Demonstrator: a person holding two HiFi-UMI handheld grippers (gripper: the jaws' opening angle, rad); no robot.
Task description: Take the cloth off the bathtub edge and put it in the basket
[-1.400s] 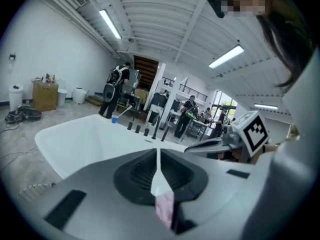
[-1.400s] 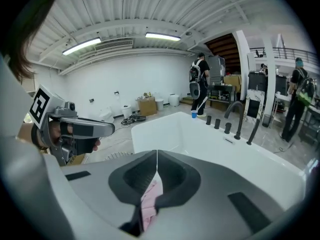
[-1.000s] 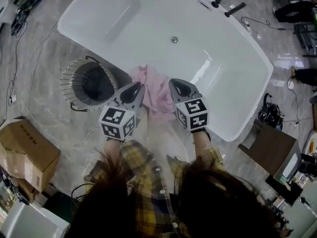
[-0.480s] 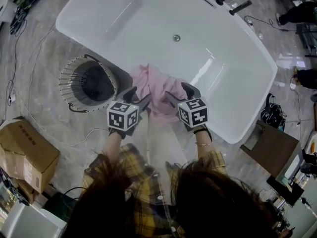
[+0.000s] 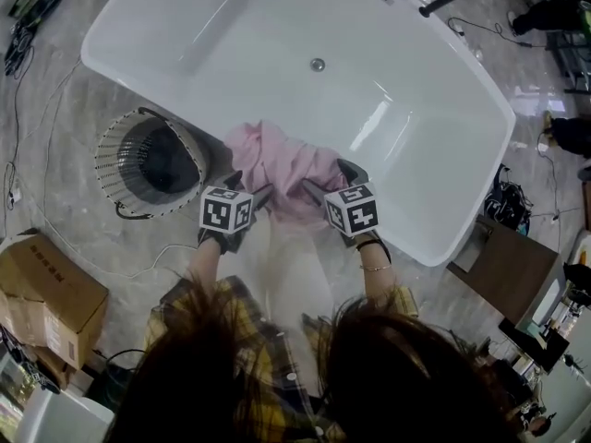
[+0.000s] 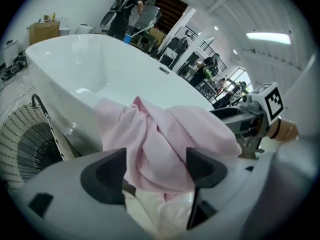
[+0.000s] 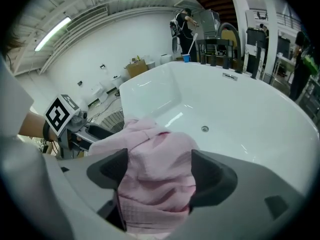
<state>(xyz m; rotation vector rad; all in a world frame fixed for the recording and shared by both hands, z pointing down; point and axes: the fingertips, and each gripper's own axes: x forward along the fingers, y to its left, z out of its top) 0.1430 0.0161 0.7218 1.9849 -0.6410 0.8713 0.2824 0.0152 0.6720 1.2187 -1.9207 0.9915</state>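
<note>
The pink cloth point(image 5: 277, 160) lies crumpled on the near rim of the white bathtub point(image 5: 388, 118), part of it spilling into the tub. The tub stands on a grey marbled floor point(image 5: 74, 220) in a big workshop-like room, with a wire basket point(image 5: 148, 160) just beside it on the left, a cardboard box point(image 5: 46, 289) further out and cables trailing around.

Against a second ago, both grippers sit lower and closer to the cloth. Their jaws, then shut, have just been opening. The left gripper point(image 5: 251, 188) now stands wide with the cloth's near edge between its jaws point(image 6: 165, 144). The right gripper point(image 5: 329, 179) is wide too, with a thick fold filling its gap point(image 7: 155, 169). Neither is closed on the cloth.

The cloth's longer stretch runs roughly along the rim, from the basket side towards the right gripper. One ridge of folds stands up in the middle.
</note>
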